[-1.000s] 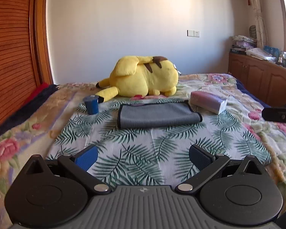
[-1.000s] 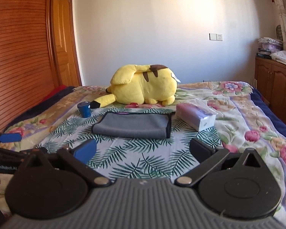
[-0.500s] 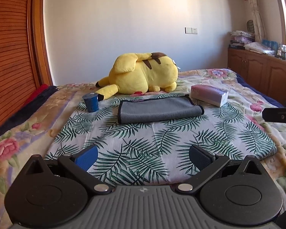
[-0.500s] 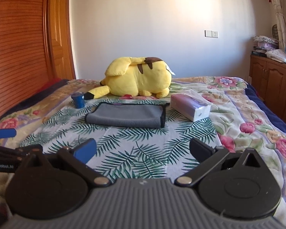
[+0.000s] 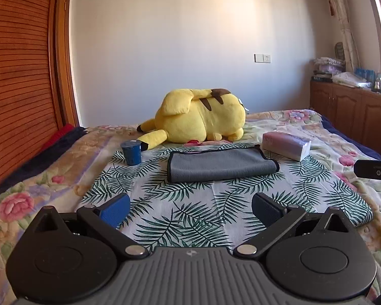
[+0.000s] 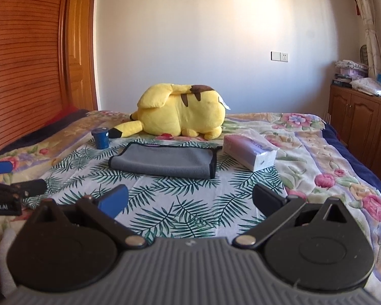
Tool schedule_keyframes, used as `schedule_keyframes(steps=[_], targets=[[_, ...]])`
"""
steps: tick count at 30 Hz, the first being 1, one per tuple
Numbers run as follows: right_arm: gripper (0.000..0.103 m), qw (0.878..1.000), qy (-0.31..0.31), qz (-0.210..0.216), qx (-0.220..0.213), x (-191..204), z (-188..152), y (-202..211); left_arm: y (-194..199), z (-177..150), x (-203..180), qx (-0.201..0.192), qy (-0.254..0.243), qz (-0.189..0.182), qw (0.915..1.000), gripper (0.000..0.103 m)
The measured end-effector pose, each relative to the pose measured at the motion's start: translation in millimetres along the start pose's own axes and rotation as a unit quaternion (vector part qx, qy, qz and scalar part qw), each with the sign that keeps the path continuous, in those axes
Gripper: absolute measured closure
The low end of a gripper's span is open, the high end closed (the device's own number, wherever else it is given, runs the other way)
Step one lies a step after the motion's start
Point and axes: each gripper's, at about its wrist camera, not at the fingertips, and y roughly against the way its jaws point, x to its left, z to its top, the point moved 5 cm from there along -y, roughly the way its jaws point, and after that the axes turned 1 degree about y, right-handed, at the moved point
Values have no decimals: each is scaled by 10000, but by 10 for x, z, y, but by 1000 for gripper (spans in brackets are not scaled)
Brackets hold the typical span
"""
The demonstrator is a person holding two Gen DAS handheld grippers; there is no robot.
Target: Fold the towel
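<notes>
A grey towel with dark edging [image 5: 219, 164] lies folded flat on the palm-leaf cloth [image 5: 190, 203] on the bed; it also shows in the right wrist view [image 6: 165, 160]. My left gripper [image 5: 190, 207] is open and empty, held above the cloth well short of the towel. My right gripper [image 6: 189, 199] is open and empty, also short of the towel. The right gripper shows at the right edge of the left wrist view [image 5: 376, 172]. The left gripper shows at the left edge of the right wrist view [image 6: 10, 183].
A yellow plush toy [image 5: 198, 119] lies behind the towel. A small blue cup [image 5: 131, 152] stands left of the towel, a tissue pack [image 5: 287, 145] right of it. A wooden wardrobe [image 5: 20, 76] is at left, cabinets [image 5: 353, 114] at right.
Both views have tilted upward and pulled back a little, so the towel sits lower in the frames. Both grippers stay open. The towel has not moved.
</notes>
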Motion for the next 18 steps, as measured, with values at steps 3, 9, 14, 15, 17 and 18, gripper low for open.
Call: schedule_keyframes(steps=[3, 9, 14, 15, 17, 18], targets=[[0, 10000, -17, -18, -40, -16, 10, 9, 6, 17, 12, -17, 17, -8, 10000, 16], [0, 9999, -70, -53, -108, -40, 19, 22, 38, 45, 17, -107, 13, 17, 9999, 16], [0, 9998, -96, -75, -185, -48, 31, 43, 78, 76, 15, -236, 1, 53, 9997, 16], [0, 9997, -99, -80, -206, -50, 33, 50, 82, 81, 21, -256, 7, 58, 9997, 16], [0, 9996, -104, -90, -248, -56, 36, 64, 93, 88, 25, -297, 10, 72, 9995, 16], [0, 9995, -103, -94, -270, -58, 38, 71, 99, 91, 25, -316, 5, 83, 9995, 16]])
